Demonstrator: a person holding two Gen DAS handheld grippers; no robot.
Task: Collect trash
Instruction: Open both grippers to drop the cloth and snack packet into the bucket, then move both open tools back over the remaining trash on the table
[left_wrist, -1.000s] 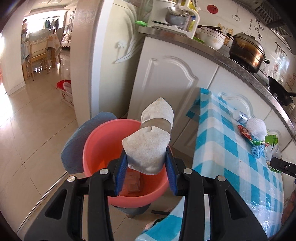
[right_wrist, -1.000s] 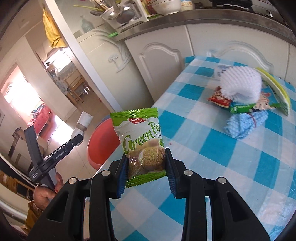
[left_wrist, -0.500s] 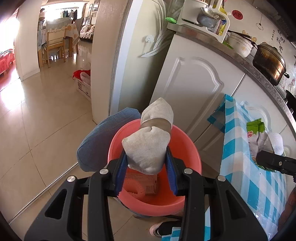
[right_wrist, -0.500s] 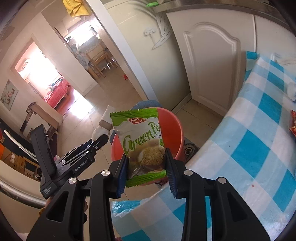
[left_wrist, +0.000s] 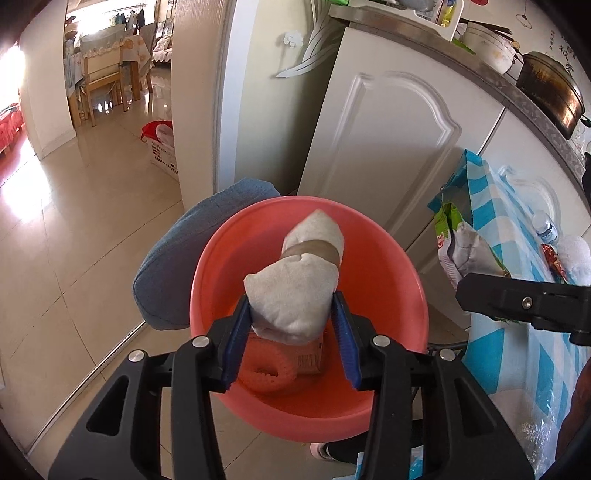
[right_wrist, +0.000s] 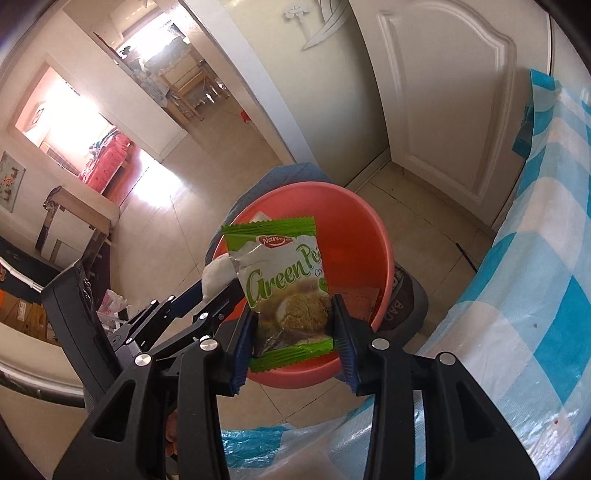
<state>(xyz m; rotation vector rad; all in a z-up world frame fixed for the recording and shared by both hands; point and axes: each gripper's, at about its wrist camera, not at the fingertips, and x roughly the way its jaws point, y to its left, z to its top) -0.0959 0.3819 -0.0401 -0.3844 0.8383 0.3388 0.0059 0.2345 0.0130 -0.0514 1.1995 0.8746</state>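
Observation:
A white cloth bundle (left_wrist: 310, 240) with a brown tape band hangs tilted between the blue pads of my left gripper (left_wrist: 291, 296), over the red basin (left_wrist: 207, 280). Those jaws are opening and the bundle sits loose between them. My right gripper (right_wrist: 293, 308) is above the same basin (right_wrist: 365, 221) with a green "Green Peas" snack packet (right_wrist: 280, 266) between its pads. Its jaws are opening too, and the packet leans to one side. The left wrist view shows the right gripper (left_wrist: 517, 302) and the packet (left_wrist: 461, 251) at the right. The left gripper (right_wrist: 210, 295) shows in the right wrist view.
A carton and a pink ribbed thing (left_wrist: 306, 358) lie in the basin. The basin rests on a blue cushioned stool (left_wrist: 170, 266). A table with a blue checked cloth (right_wrist: 535, 258) stands to the right, with a bottle (left_wrist: 546, 227) and more wrappers. White cabinet doors (left_wrist: 388, 147) are behind.
The right gripper carried the packet from over the table to above the basin. The left gripper sank closer to the basin. Both pairs of jaws widened, and the bundle and the packet tilted.

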